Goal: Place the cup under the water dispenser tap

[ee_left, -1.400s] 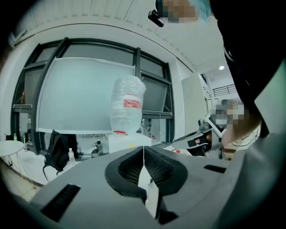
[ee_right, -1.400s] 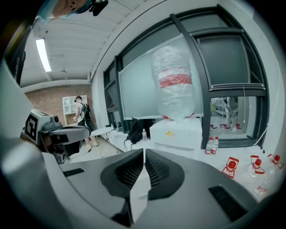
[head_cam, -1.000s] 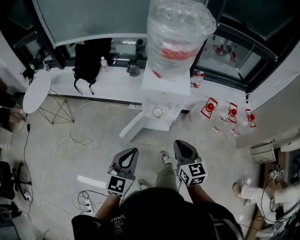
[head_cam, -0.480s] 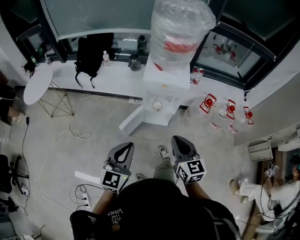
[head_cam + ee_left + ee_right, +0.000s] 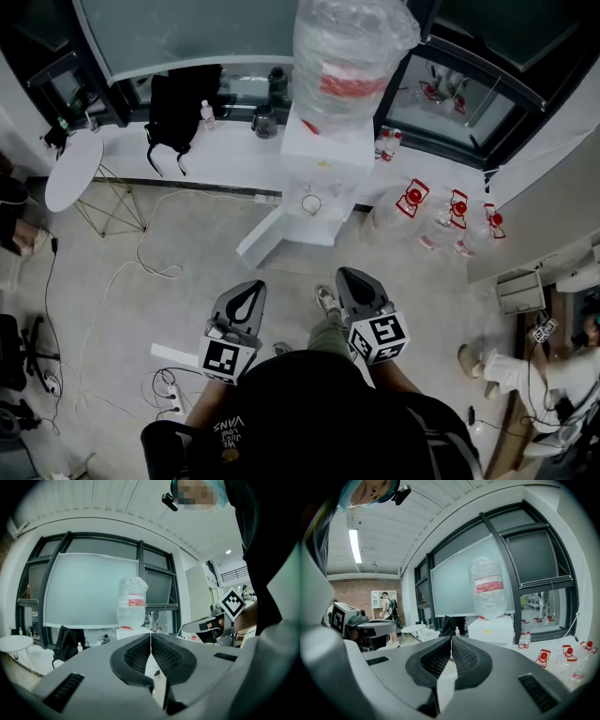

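The white water dispenser (image 5: 323, 169) stands against the window ledge with a wrapped water bottle (image 5: 347, 56) on top. A small clear cup (image 5: 311, 203) sits in its recess below the taps. Both grippers hang over the floor well in front of it, apart from the cup. My left gripper (image 5: 251, 287) is shut with nothing in it, and so is my right gripper (image 5: 350, 276). In the left gripper view the jaws (image 5: 150, 637) meet on a thin line and the bottle (image 5: 132, 604) shows beyond. In the right gripper view the jaws (image 5: 451, 640) are pressed together, with the dispenser (image 5: 491, 630) ahead to the right.
A black backpack (image 5: 181, 108) and small bottles rest on the ledge. A round white table (image 5: 73, 173) stands at left. Cables (image 5: 141, 272) and a power strip (image 5: 173, 408) lie on the floor. Red-capped water jugs (image 5: 450, 220) lie right of the dispenser. Another person (image 5: 497, 370) is at right.
Both grippers have drawn back a little from the dispenser, and the gap to the cup has grown. Both stay shut and empty.
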`<state>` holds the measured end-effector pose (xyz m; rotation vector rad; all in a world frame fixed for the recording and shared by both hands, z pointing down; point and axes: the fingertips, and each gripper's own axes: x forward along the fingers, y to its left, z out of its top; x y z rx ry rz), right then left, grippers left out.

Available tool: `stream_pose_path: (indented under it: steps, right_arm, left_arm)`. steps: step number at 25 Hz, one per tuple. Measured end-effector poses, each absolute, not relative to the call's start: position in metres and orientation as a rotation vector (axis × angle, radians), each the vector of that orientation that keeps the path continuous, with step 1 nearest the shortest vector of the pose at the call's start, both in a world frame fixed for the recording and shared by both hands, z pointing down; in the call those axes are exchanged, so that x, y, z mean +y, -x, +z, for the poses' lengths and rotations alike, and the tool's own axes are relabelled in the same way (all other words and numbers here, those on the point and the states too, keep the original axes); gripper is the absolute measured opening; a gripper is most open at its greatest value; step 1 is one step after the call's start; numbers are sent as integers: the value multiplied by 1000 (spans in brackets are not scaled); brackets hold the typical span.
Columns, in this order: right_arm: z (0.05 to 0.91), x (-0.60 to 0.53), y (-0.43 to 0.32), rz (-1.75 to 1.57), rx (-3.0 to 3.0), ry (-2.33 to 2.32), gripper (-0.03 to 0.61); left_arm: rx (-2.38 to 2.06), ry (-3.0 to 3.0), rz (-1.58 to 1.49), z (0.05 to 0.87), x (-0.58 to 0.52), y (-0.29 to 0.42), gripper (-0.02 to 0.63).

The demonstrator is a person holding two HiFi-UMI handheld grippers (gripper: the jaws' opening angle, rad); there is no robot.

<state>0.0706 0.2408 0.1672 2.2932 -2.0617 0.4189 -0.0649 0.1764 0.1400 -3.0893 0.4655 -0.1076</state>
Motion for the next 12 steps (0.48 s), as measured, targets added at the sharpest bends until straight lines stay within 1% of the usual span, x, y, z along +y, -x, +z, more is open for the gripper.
stream_pose_path:
  steps: [12]
  right_arm:
    - [170, 243, -68, 417, -2067, -2265, 44]
  left_arm:
    - [473, 3088, -113, 143, 181, 70, 20]
